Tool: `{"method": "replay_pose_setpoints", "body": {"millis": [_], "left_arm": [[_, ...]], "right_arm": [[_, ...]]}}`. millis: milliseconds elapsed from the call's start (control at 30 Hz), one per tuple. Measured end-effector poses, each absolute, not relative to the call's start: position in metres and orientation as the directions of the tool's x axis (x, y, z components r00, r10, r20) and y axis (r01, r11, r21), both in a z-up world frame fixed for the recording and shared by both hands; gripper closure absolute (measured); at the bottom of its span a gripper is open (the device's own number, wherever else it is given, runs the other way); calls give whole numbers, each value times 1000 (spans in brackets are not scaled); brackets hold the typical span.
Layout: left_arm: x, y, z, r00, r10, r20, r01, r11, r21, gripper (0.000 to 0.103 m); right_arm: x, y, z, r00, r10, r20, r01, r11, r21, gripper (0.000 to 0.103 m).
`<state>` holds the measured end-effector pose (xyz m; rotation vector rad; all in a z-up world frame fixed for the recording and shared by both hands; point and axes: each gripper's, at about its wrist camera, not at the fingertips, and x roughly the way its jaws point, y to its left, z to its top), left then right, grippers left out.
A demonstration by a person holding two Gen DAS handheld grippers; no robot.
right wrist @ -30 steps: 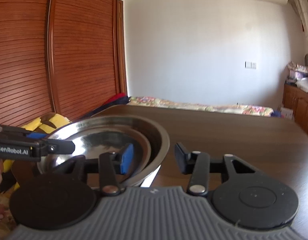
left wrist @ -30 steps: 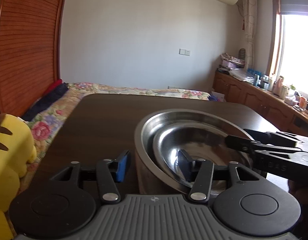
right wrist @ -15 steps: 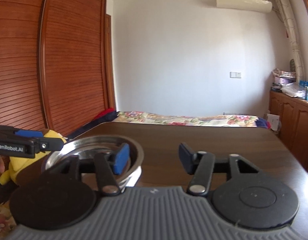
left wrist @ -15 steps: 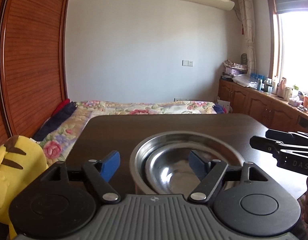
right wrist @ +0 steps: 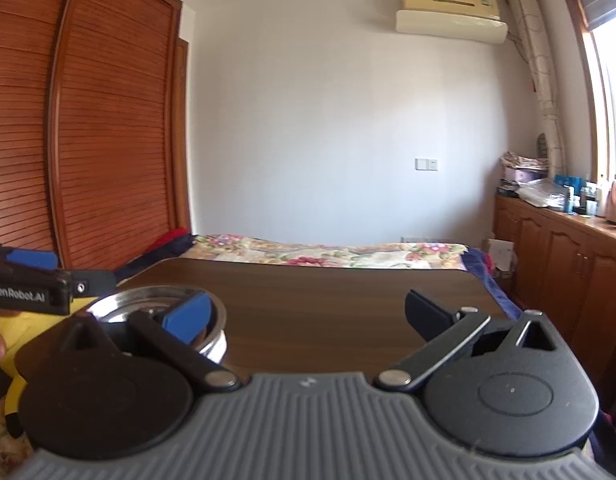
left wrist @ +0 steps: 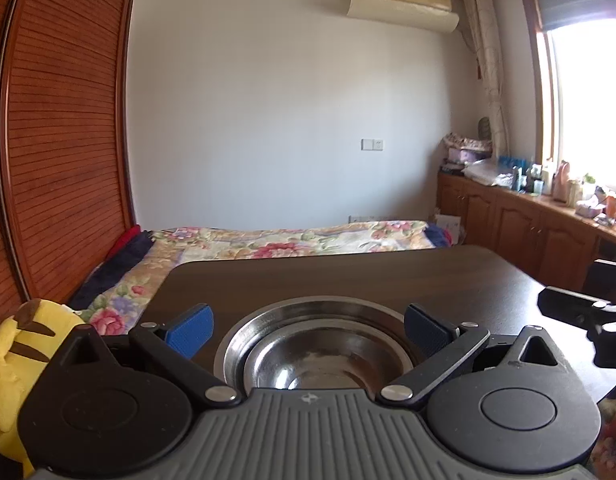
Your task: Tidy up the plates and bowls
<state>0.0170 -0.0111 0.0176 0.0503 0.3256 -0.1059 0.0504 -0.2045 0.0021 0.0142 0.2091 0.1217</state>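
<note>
At the lower centre, the smaller bowl point(left wrist: 319, 364) sits nested inside the larger bowl point(left wrist: 244, 344) on the desk point(left wrist: 347, 276); both grippers' fingers are spread, holding nothing, so stacking looks done.

Your left hand-held gripper point(left wrist: 308, 330) is spread wide, blue pads point(left wrist: 190, 330) apart with nothing between them touching; right below sits the big steel bowl point(left wrist: 236, 344) on the dark counter point(left wrist: 347, 276), with a smaller steel bowl point(left wrist: 327, 364) nested inside it; off at the right edge you can see the tip of your right hand-held gripper point(left wrist: 579, 312) over the counter, can't tell how its jaws stand; yellow plush toy point(left wrist: 16, 344) pokes in at the left; past the counter there's the bed with a floral cover point(left wrist: 292, 240), a slatted wooden wardrobe point(left wrist: 60, 140) on the left, cluttered cabinets point(left wrist: 527, 224) under the window.
</note>
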Motion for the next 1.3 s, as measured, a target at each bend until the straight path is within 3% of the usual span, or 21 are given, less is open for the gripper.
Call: {"method": "replay_pose_setpoints", "body": {"millis": [367,1300], "left_arm": [[-2,-31,16,949,-125,-289,148,987,61,0],[-5,-22,-17,940,-59,-336,89,993,75,0]], "right_arm": [[43,-207,-5,977,67,-200,-61,998,32,0],[40,-211,-30,978,5,-210,-1,1000,21,0]]}}
